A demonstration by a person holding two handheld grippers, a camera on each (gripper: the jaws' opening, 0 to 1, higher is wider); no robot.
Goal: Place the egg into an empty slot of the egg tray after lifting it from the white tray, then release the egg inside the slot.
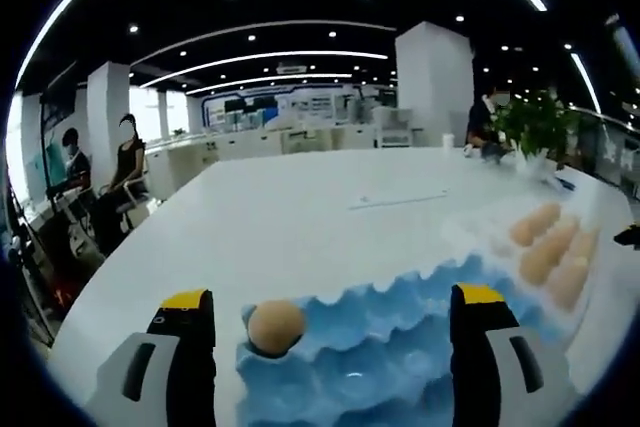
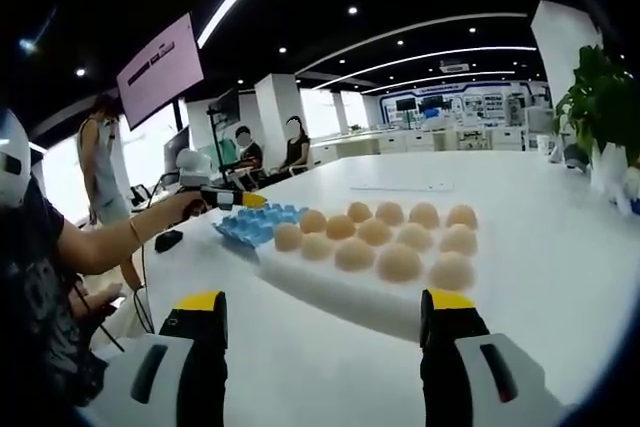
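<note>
So in the left gripper view the left gripper (image 1: 332,322) has its grey, yellow-tipped jaws spread wide with nothing between them, hovering right over the near edge of the blue moulded egg tray (image 1: 400,347). One brown egg (image 1: 275,327) already sits in a slot at the tray's near-left corner, just inside the left jaw. Past that, off to the right, there's the flat white tray (image 1: 480,232) with a few more tan eggs (image 1: 548,247) on it, all on a big white table (image 1: 300,217). In the right gripper view the right gripper (image 2: 325,312) is also spread open and empty, sitting just short of the white tray's near edge. Further back a person's hand (image 2: 185,205) holds the other gripper by the blue tray. Way back there's a green potted plant (image 2: 605,107).
</note>
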